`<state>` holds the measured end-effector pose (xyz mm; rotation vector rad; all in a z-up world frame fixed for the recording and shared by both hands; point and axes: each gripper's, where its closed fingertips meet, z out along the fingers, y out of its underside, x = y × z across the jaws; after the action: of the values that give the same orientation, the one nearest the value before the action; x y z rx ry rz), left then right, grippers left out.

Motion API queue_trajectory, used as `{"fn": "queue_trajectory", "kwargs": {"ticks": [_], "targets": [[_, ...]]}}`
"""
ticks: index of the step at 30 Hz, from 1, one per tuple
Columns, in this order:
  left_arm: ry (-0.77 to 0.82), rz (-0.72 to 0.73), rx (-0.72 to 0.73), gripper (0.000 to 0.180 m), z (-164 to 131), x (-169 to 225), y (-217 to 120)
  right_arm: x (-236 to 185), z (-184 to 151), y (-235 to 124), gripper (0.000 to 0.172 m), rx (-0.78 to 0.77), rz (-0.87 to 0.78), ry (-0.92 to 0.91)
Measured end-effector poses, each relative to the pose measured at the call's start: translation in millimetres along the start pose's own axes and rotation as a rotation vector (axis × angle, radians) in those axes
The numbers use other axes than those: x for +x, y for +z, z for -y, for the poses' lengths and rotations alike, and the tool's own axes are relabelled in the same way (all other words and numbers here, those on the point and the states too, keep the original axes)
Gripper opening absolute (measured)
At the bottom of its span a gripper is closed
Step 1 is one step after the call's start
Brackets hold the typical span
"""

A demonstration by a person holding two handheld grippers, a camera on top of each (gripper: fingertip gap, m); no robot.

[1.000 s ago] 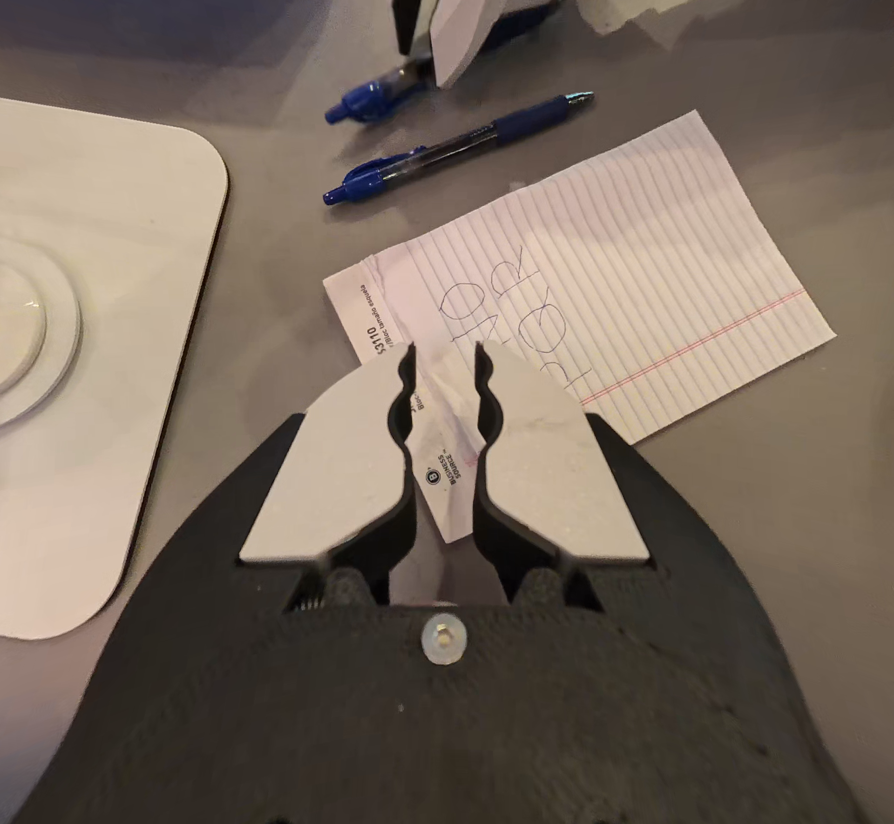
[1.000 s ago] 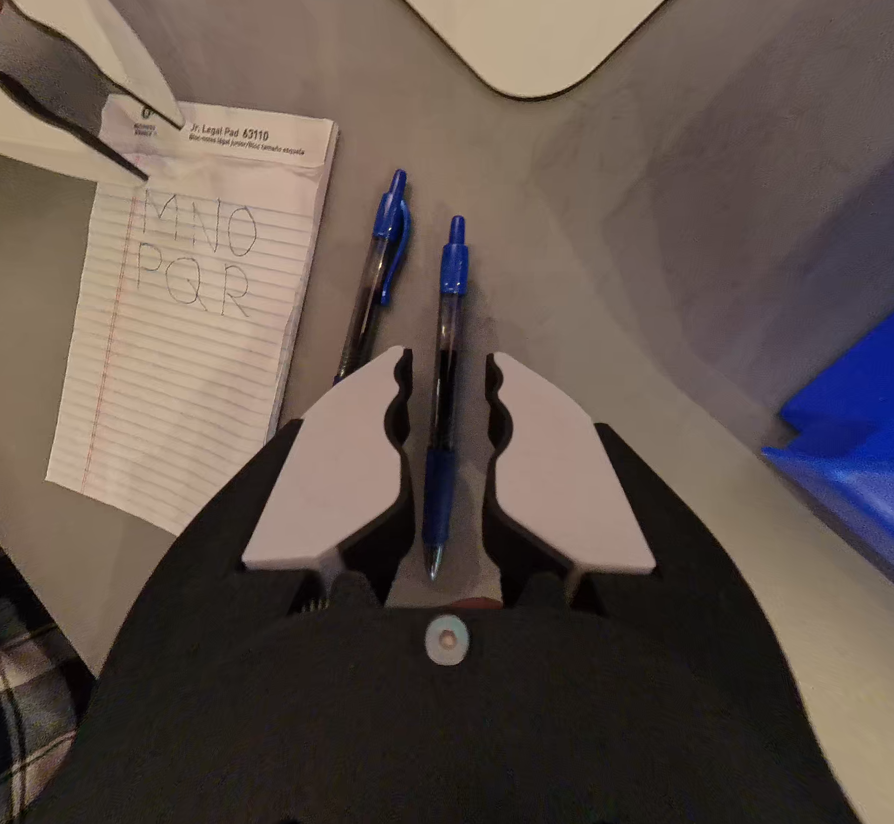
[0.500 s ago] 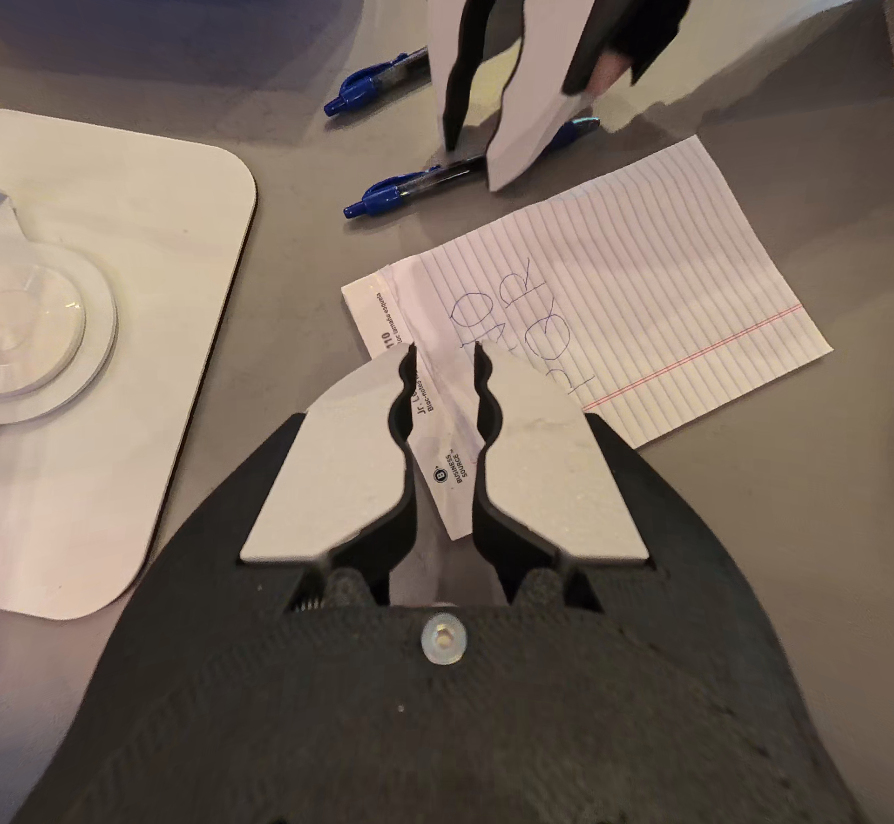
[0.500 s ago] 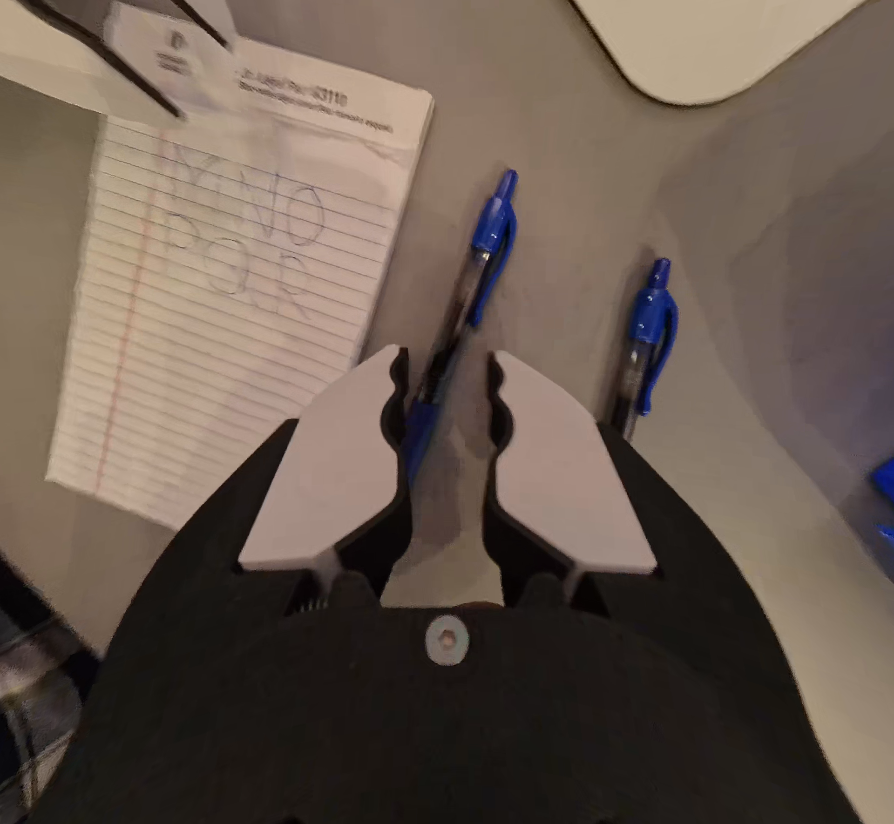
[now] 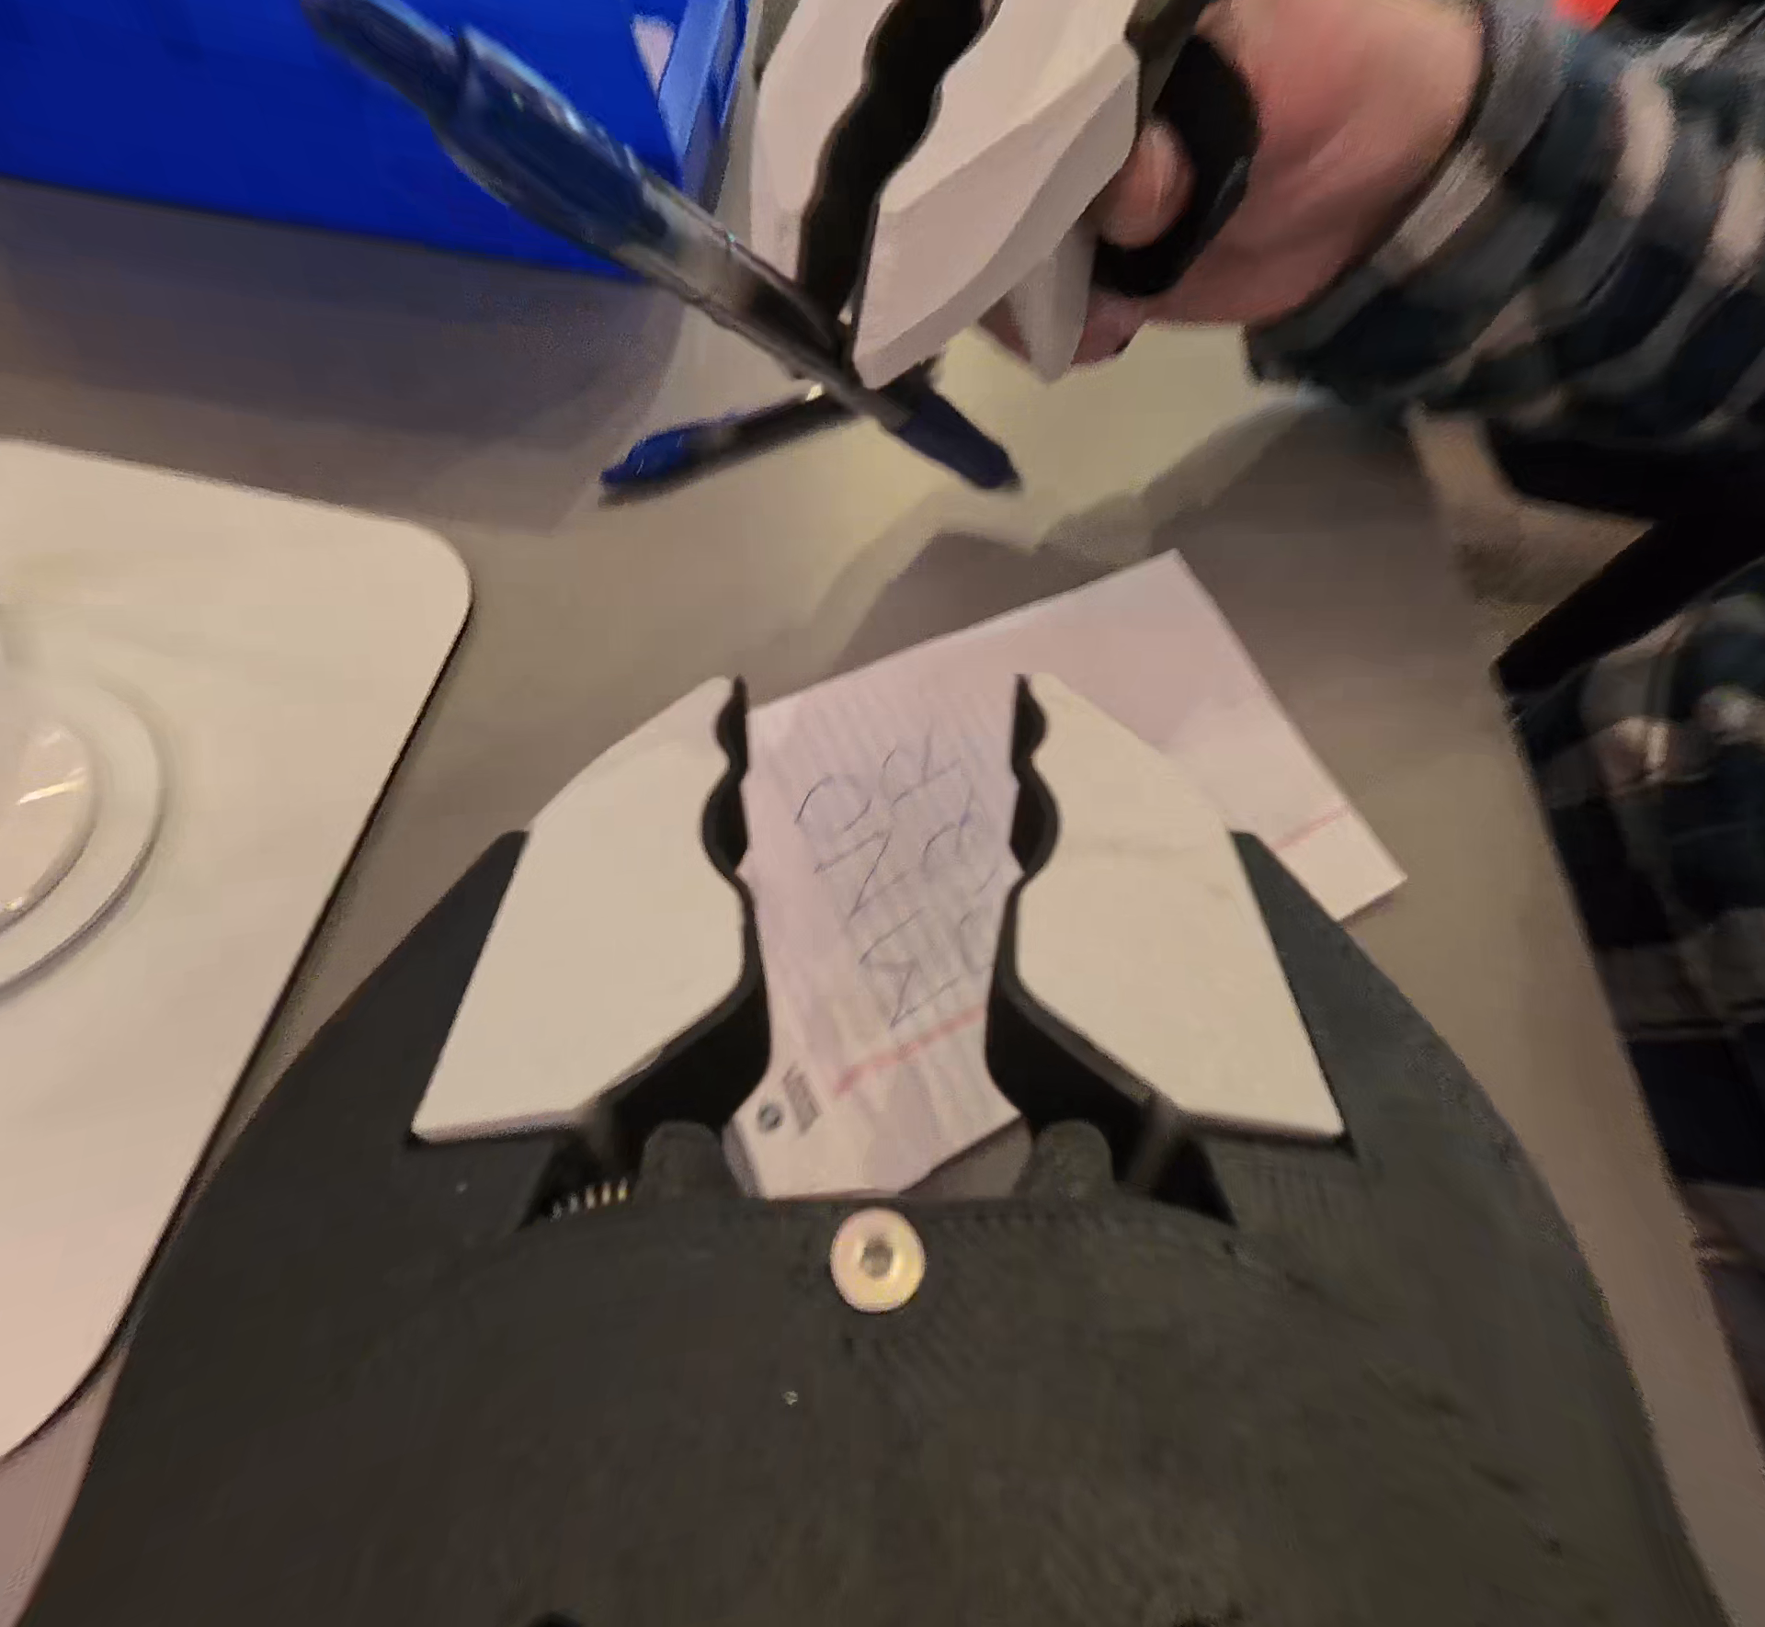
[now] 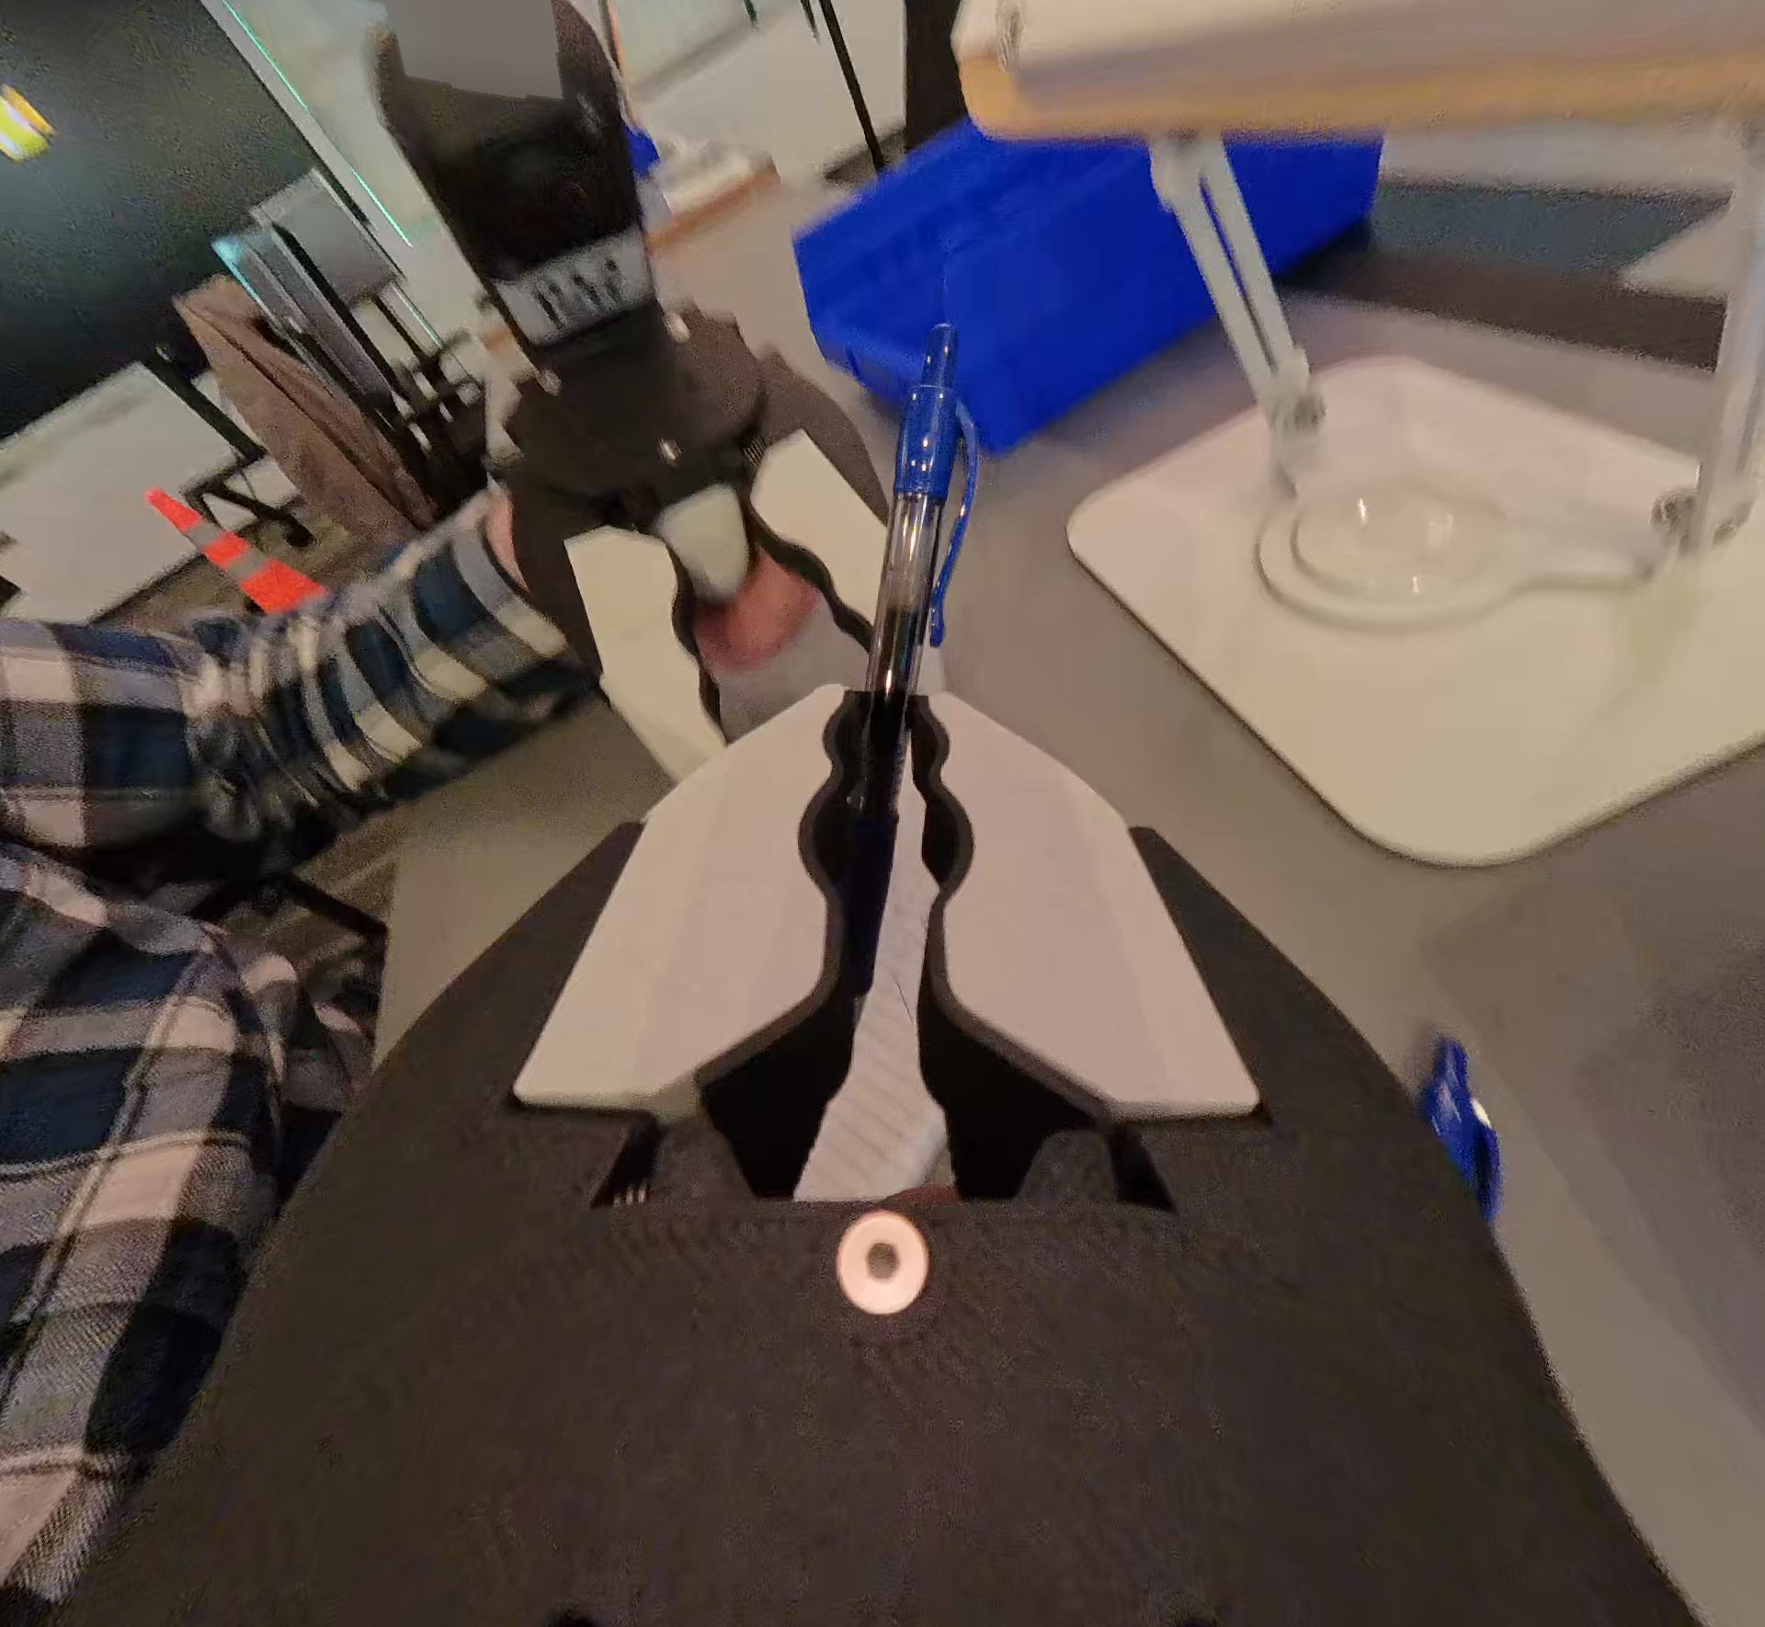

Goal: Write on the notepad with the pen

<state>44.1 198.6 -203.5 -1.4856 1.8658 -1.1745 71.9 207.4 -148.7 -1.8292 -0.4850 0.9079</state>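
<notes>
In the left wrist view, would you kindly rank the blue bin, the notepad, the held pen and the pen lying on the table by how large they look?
1. Blue bin, cut off by the frame.
2. Notepad, partly hidden by the left claw, so these two are close.
3. Pen held in the right claw, nearer the camera.
4. Pen lying on the table, partly hidden.

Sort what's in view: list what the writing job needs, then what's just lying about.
Needed: blue clear-barrelled pen clamped in right gripper; white lined notepad; open left gripper.

Lying about: second blue pen; blue plastic bin; white rounded board.
</notes>
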Motion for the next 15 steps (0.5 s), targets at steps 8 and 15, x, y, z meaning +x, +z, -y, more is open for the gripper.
{"fn": "queue_trajectory", "kwargs": {"ticks": [8,15], "targets": [[-0.118,-0.207,0.302,0.044,52,37,1,-41,22,19,0.010,0.187,0.129,-0.121],[-0.112,-0.311,0.264,0.014,47,53,-1,-50,21,18,0.011,0.191,0.123,-0.207]]}}
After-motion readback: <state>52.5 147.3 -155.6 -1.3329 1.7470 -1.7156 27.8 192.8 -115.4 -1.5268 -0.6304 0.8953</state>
